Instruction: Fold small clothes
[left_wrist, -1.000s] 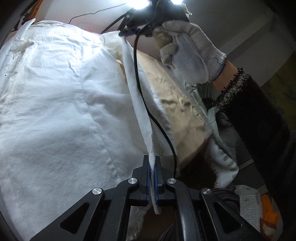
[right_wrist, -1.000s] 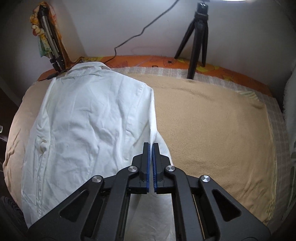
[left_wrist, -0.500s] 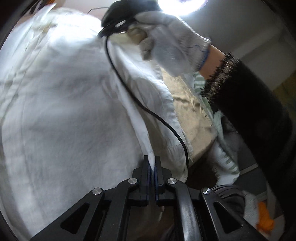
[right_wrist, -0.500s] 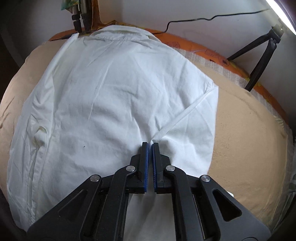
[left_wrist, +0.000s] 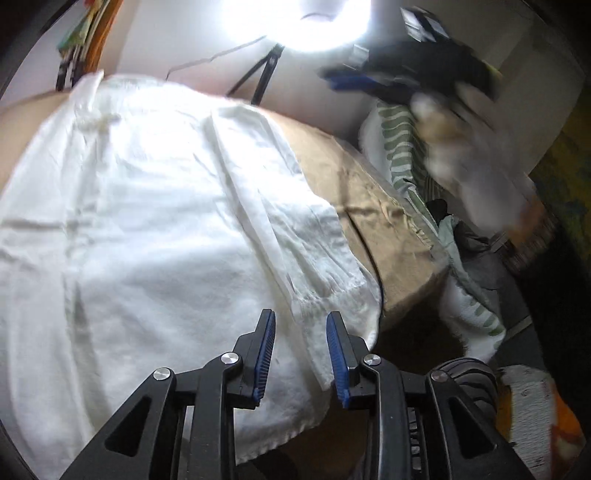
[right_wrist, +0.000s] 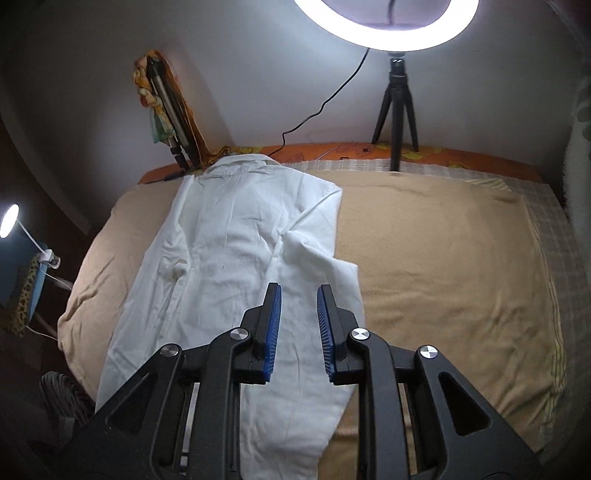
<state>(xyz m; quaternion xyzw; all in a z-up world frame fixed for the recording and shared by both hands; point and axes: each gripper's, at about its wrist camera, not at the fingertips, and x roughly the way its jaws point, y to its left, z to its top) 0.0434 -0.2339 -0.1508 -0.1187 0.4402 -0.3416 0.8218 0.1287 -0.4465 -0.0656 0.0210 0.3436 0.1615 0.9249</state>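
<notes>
Your left hand-held gripper (left_wrist: 300, 354) and right hand-held gripper (right_wrist: 298, 328) both gape apart, gripping nothing. Just ahead of each, the white cotton shirt (right_wrist: 236, 251) lies flat on the tan-blanketed bed (right_wrist: 443, 258).

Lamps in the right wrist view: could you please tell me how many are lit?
2: a ring light on a tripod behind the bed, and a small lamp at the far left. Others may be out of view.

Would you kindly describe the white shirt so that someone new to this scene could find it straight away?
Start with the bed's tan blanket, which fills most of the right wrist view below the ring light. The white shirt lies flat along the blanket's left side, collar toward the wall, one side folded over its middle. It is the only plain white cloth on the tan cover, directly ahead of the open right gripper.
</notes>
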